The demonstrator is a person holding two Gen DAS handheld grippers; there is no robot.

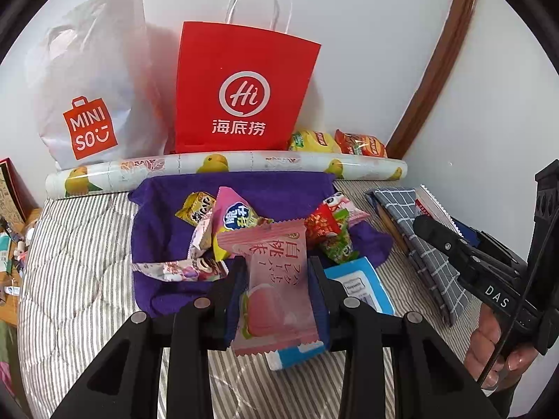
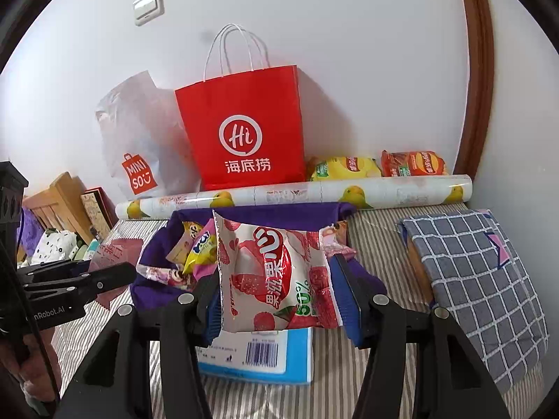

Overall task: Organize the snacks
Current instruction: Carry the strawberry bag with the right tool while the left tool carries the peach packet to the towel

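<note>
You are holding pink peach-print snack packet (image 1: 276, 289) in left gripper (image 1: 277, 293), red-and-white lychee candy bag (image 2: 276, 272) in right gripper (image 2: 279, 289), both above purple cloth (image 1: 160, 230). Several loose wrapped snacks (image 1: 223, 223) still awaiting sorting; red paper bag (image 1: 241, 87) standing behind.

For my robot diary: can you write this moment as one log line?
left gripper: holds pink peach packet | right gripper: holds red lychee packet | snack pile: on purple cloth

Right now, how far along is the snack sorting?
Done, it seems: two chip bags, yellow and orange, lie by the wall beside the red bag. In hand: left gripper holds a pink peach pack; right gripper holds a lychee pouch. Left: several snacks on the purple cloth.
</note>
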